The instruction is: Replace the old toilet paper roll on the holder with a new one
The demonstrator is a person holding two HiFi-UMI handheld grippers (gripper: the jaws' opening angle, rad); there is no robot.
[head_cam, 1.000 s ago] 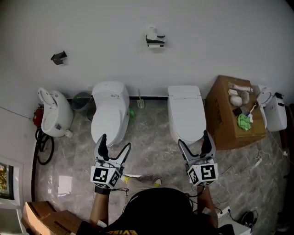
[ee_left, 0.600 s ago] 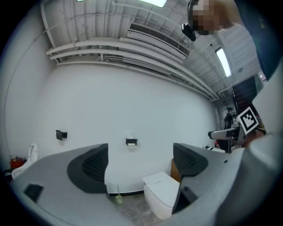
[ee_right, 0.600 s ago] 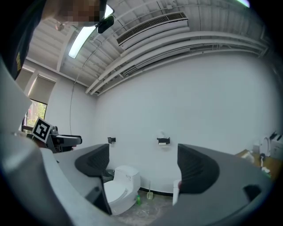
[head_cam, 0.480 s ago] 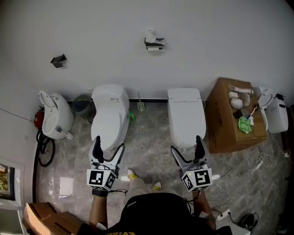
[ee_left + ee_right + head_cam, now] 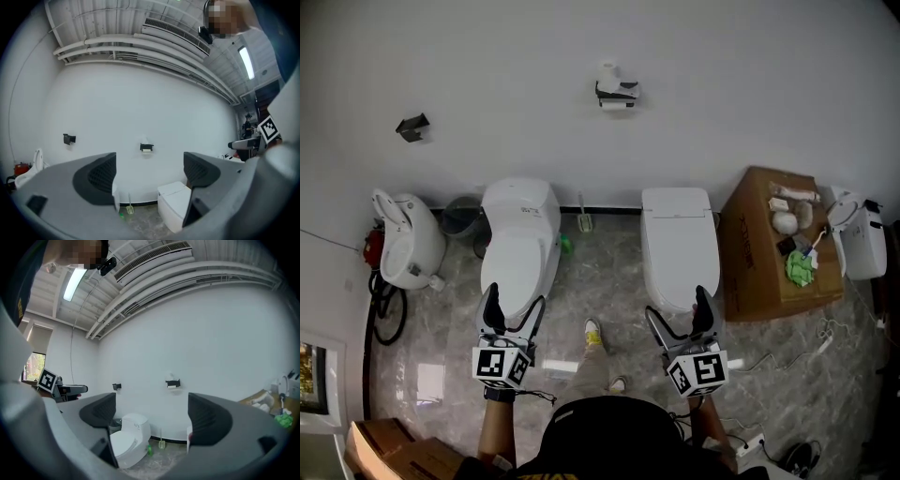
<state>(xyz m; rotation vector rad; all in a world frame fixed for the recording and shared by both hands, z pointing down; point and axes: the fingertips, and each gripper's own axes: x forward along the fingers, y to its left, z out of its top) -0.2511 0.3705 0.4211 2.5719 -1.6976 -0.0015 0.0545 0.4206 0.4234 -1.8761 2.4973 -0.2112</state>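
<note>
The left gripper (image 5: 516, 302) and right gripper (image 5: 677, 307) sit at lower centre of the head view, each with its jaws spread wide and nothing between them. The toilet paper holder (image 5: 616, 90), bearing a small white roll (image 5: 615, 104), is fixed to the wall at upper centre, well apart from both grippers. It hangs above the gap between the left toilet (image 5: 520, 244) and the right toilet (image 5: 678, 244).

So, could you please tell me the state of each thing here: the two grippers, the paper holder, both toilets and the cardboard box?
Left gripper: open, empty.
Right gripper: open, empty.
Paper holder: occupied by a white roll.
Left toilet: lid down.
Right toilet: lid down.
Cardboard box: closed, small things lying on top.
</note>
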